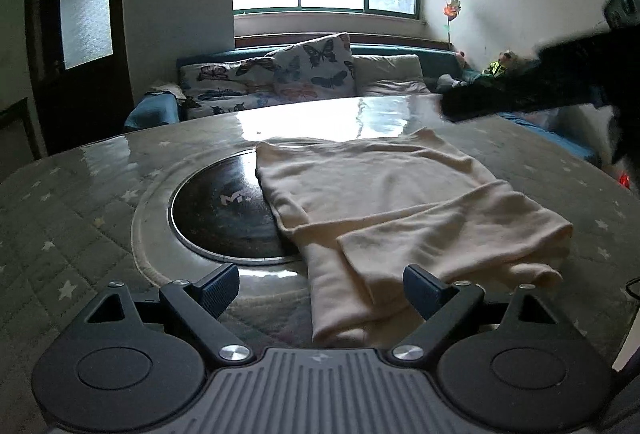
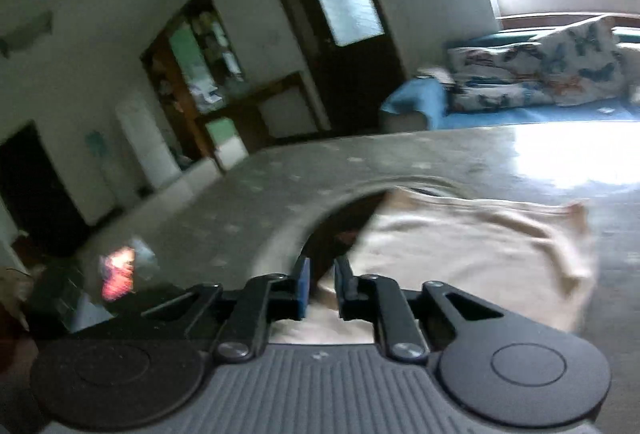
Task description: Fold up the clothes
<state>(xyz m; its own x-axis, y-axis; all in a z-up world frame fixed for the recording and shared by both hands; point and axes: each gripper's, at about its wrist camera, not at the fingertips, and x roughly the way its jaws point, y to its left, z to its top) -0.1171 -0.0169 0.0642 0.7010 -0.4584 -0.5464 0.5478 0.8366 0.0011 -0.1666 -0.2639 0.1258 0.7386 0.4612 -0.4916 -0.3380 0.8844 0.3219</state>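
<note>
A cream garment [image 1: 384,202] is being folded on a quilted, star-patterned table [image 1: 80,202], where it is lying partly folded, one edge overlapping the dark round hotplate [image 1: 224,218] set into the tabletop. The left gripper [image 1: 324,288] is being held over the near hem with its fingers wide apart and nothing between them. In the blurred right wrist view, the right gripper [image 2: 322,284] is being carried just above the near edge of the garment [image 2: 472,254], its fingers nearly together with a narrow gap showing; no cloth is seen pinched there.

By the look of things, a fresh fold is being set up. It would be done best by taking the near hem at both corners, with both layers caught, lifting it level and laying it across so that the edges are matched before the crease is smoothed.

On the hotplate, only a pale letter "M" is being shown; the rest of the mark is hidden by the cloth.
</note>
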